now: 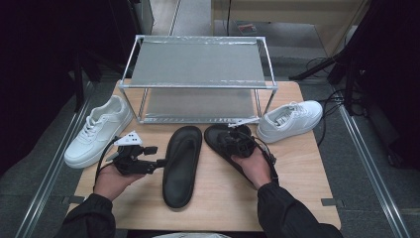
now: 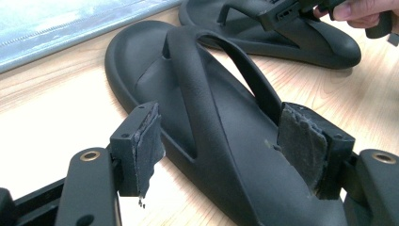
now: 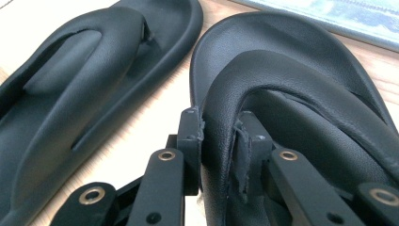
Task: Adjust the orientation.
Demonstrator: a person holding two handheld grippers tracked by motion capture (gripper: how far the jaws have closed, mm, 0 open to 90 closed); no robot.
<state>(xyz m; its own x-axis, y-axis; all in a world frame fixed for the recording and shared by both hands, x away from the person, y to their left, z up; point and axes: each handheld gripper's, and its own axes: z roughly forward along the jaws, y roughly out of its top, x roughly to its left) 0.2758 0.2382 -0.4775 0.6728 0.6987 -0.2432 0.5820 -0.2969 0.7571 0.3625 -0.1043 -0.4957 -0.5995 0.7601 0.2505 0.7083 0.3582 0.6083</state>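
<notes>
Black right claw [image 3: 217,136] pinches right sandal's [image 3: 301,89] strap.

My right gripper [image 3: 217,141] covers the strap of the right sandal [image 3: 291,94], so the stretch between my jaws is hidden, and that sandal's heel runs off the edge behind them. Ahead of my left gripper [image 2: 221,146], the left sandal [image 2: 197,108] is cut off below my jaws; my right jaw hides its far rim.

Two black sandals [image 1: 182,165] side by side
</notes>
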